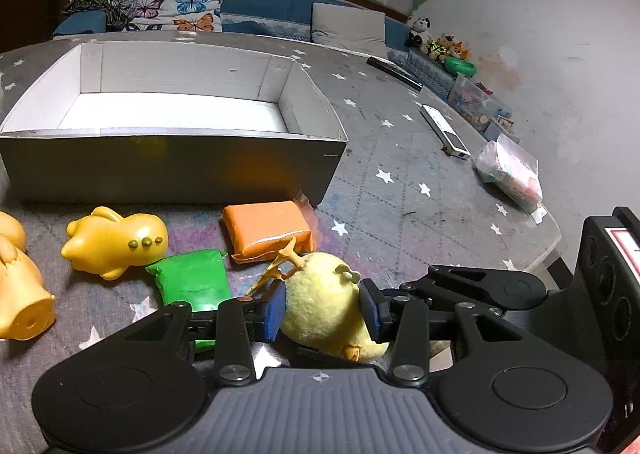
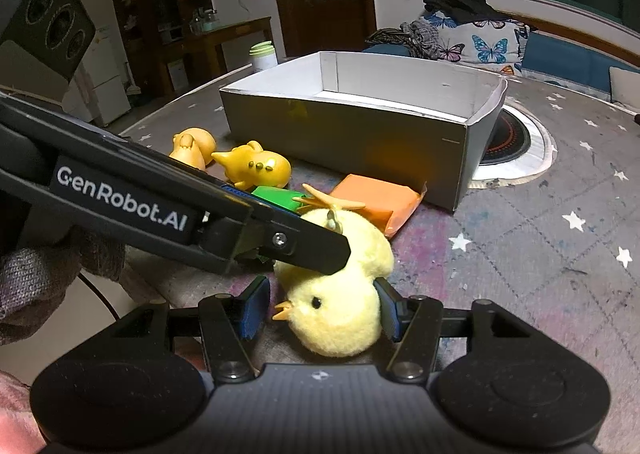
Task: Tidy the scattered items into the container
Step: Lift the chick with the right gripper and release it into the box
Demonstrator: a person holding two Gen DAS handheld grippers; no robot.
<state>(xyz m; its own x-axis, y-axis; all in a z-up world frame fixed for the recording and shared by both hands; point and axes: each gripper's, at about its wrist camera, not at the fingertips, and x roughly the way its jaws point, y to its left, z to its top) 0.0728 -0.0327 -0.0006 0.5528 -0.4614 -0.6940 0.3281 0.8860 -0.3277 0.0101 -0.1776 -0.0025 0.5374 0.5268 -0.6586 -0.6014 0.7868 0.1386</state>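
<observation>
A yellow plush chick (image 2: pixel 340 294) lies on its side on the star-patterned grey cloth of the desk (image 2: pixel 540 238), in front of the open cardboard box (image 2: pixel 348 126), and both claws are on it at once. The left claw (image 1: pixel 324 306) has its blue pads (image 1: pixel 276 306) pressed into the plush body from either side, so it is clamped on the chick; in the right wrist view its black arm crosses over the toy's back. The right claw (image 2: pixel 320 310) straddles the chick's head, beak pointing toward its left pad; its right pad touches the plush while the left pad stands a little apart, so the jaws are narrowed around the toy but I cannot tell whether they truly grip it. The chick's orange feet (image 1: pixel 286 258) stick up toward the box. Just beyond the chick lie an orange packet (image 1: pixel 268 230), close to the box wall, and a green packet (image 1: pixel 192 282), the two nearly touching. Further to the left lie a yellow plastic animal toy (image 1: pixel 116 242) on its side and another orange-yellow toy (image 1: pixel 20 294) at the frame's edge. The box is white inside and nothing shows in the visible part of its floor. A person's gloved hand (image 2: pixel 36 274) holds the left gripper's handle.
</observation>
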